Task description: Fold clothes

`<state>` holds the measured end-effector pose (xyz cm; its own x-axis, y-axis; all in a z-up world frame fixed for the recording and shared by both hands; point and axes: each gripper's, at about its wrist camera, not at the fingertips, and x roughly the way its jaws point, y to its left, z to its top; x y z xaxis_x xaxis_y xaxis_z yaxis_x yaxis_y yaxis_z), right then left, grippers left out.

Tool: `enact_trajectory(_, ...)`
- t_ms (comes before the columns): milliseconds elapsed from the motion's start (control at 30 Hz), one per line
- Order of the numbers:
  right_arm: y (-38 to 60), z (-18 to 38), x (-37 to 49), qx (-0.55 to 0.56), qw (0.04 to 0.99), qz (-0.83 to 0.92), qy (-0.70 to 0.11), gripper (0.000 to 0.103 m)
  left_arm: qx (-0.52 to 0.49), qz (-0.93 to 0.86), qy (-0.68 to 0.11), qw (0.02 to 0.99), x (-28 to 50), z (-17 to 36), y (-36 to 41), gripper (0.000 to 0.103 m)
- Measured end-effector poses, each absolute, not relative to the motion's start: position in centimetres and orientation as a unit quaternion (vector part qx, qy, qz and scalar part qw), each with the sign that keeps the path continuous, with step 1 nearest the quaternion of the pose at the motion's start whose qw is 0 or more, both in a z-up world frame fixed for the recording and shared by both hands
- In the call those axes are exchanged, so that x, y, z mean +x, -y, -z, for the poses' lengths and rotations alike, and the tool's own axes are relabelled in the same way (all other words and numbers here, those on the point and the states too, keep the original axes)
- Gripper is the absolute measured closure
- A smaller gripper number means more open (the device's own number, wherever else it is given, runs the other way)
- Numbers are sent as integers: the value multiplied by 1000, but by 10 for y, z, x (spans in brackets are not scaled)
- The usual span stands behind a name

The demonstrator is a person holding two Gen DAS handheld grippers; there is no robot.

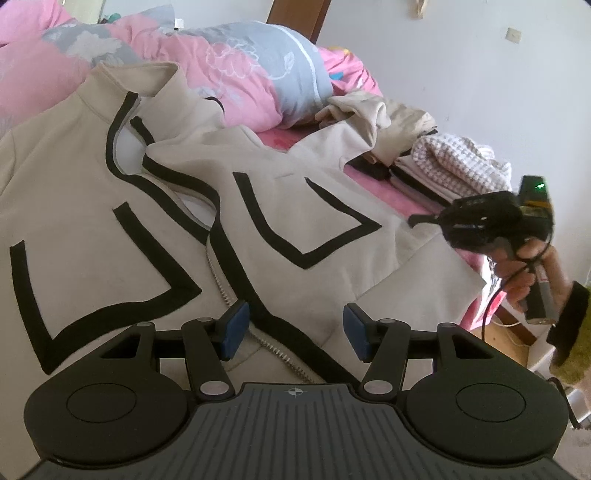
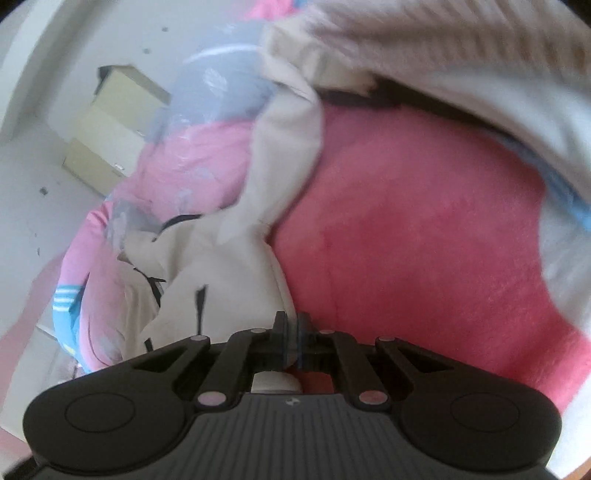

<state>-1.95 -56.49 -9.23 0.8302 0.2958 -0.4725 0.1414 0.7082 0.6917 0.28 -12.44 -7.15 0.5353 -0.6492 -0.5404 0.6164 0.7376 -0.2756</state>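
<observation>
Beige jacket [image 2: 207, 295] (blurred) hides pinching fingers [image 2: 280, 332].

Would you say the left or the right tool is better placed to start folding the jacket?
Probably the right tool: it is shut on the beige jacket edge. The left tool hovers open over the zipper, gripping nothing.

Pink and grey floral duvet [image 1: 236, 70], pink bed sheet [image 2: 406, 229], white wall [image 1: 461, 48], cream cabinet [image 2: 110, 125], brown wooden post [image 1: 299, 14]

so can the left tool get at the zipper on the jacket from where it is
Probably yes. The left tool is open, hanging right over the jacket, with the zipper running between its fingers and nothing lying on top of it.
</observation>
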Motion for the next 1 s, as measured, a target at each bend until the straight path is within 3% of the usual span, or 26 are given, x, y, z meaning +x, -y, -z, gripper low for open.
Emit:
enact_trajectory(100, 549, 73, -30, 331, 899, -45, -284, 95, -27, 360, -318, 877, 1, 69, 123, 47)
enact_trajectory(233, 544, 62, -49, 304, 909, -27, -284, 67, -26, 357, -314, 880, -1, 66, 121, 47)
enact_trajectory(267, 544, 64, -54, 307, 907, -28, -287, 66, -25, 356, -314, 880, -1, 66, 121, 47)
enact_trajectory(367, 541, 72, -67, 310, 901, -31, -301, 67, -18, 347, -320, 881, 0, 67, 124, 47)
enact_trajectory(400, 539, 76, -69, 307, 899, -31, -309, 72, -18, 342, -323, 882, 1, 68, 124, 47)
enact_trajectory(433, 535, 77, -71, 294, 904, -25, -311, 91, -22, 339, -324, 883, 1, 67, 122, 47)
enact_trajectory(467, 531, 79, -73, 280, 907, -20, -313, 96, -27, 335, -324, 884, 2, 66, 119, 47)
enact_trajectory(600, 526, 83, -78, 253, 915, -4, -313, 96, -45, 314, -315, 895, 0, 55, 105, 47)
enact_trajectory(733, 508, 61, -90, 210, 929, 28, -302, 88, -45, 302, -310, 900, -8, 49, 91, 47)
enact_trajectory(900, 441, 20, -114, 75, 958, -78, -264, 83, -40, 302, -323, 896, -15, 54, 85, 47)
enact_trajectory(1000, 396, 17, -112, -13, 952, -134, -275, 74, -45, 313, -322, 892, -18, 56, 84, 47)
